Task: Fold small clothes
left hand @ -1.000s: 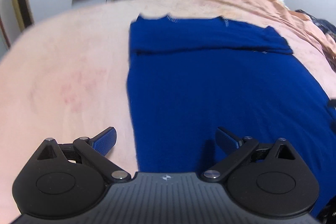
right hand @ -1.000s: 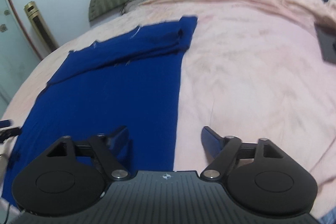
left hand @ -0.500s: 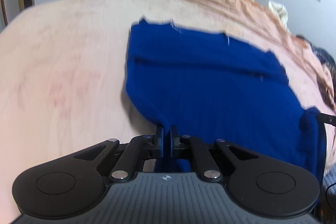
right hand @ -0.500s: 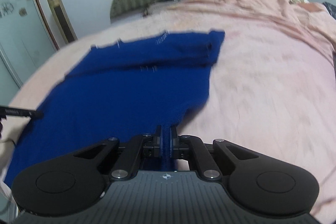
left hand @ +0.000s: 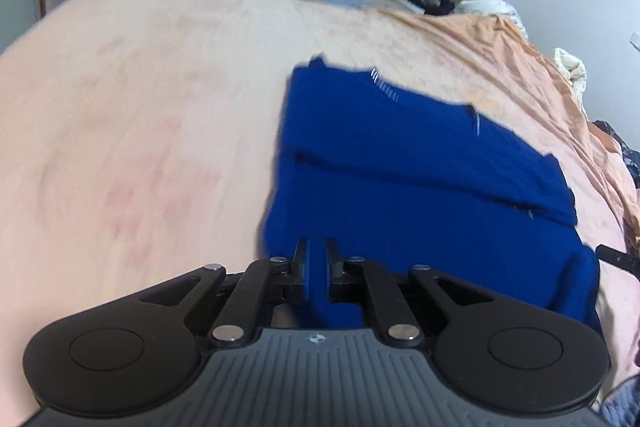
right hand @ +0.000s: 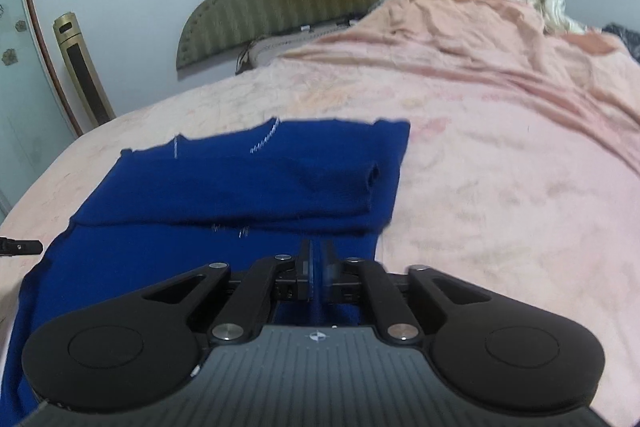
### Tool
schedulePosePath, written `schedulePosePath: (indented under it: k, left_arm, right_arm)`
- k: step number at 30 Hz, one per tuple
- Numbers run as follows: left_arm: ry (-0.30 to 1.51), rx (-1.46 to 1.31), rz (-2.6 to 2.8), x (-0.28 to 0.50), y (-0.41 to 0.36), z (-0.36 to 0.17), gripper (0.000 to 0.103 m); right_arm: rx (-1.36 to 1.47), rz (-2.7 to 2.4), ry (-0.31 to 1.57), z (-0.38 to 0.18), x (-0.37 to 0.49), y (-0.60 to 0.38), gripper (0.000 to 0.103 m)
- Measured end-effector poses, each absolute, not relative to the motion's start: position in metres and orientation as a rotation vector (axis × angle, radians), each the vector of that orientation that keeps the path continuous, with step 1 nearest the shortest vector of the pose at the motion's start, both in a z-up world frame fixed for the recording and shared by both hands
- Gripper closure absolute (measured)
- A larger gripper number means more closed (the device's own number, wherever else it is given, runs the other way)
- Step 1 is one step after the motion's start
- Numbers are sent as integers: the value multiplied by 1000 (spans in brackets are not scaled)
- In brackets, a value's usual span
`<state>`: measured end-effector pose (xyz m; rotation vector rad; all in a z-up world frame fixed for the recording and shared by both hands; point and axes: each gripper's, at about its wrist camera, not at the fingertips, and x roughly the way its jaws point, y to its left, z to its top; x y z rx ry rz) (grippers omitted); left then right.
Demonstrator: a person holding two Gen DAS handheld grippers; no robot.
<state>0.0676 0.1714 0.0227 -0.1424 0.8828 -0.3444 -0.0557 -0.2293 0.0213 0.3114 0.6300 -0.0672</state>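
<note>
Pinching the near hem of the blue garment [left hand: 420, 187] in my left gripper [left hand: 317, 273] and right gripper [right hand: 317, 273], both jaws now easing slightly open, sleeves are folded, body fold remains.

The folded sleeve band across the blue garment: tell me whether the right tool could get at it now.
Probably not yet: the right tool is closed on the blue garment near edge, jaws easing open. The folded sleeve band lies unobstructed just ahead.
</note>
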Motion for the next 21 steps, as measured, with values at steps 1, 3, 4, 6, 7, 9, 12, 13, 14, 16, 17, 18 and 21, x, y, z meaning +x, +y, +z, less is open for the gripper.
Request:
schedulePosePath:
  k: [1, 3, 4, 6, 7, 9, 12, 13, 14, 16, 17, 18, 21]
  left_arm:
    - [894, -143, -338, 62, 175, 20, 86]
    - [914, -148, -334, 49, 183, 15, 57]
    - [917, -156, -351, 45, 184, 12, 28]
    - [923, -182, -389, 38, 180, 4, 18]
    - [929, -181, -407, 39, 175, 1, 18]
    - [924, -165, -439, 42, 159, -2, 29]
    - [943, -133, -450, 54, 139, 1, 94]
    - [934, -130, -437, 61, 136, 4, 97]
    - [908, -115, -422, 66, 132, 9, 97]
    - [846, -79, -380, 74, 125, 19, 97]
    - [811, -57, -354, 79, 123, 24, 97]
    - [775, -30, -331, 85, 119, 29, 97]
    - [728, 49, -270, 103, 105, 27, 97]
  right_arm:
    - [328, -47, 645, 19, -61, -231, 70]
    - [376, 0, 665, 12, -73, -235, 46]
    - [406, 22, 676, 8, -81, -238, 38]
    - [452, 52, 708, 0, -90, -243, 38]
    - [476, 71, 719, -4, -92, -243, 38]
    - [512, 104, 735, -13, -90, -242, 39]
    - [489, 79, 712, -12, -83, -236, 87]
    - [504, 77, 702, -10, -81, -237, 94]
    - [521, 71, 682, -7, -80, -238, 95]
    - [513, 49, 649, 0, -79, -242, 95]
    - [505, 34, 626, 5, -78, -243, 95]
    - [506, 19, 606, 8, -76, -244, 95]
    - [493, -44, 563, 11, -67, -250, 95]
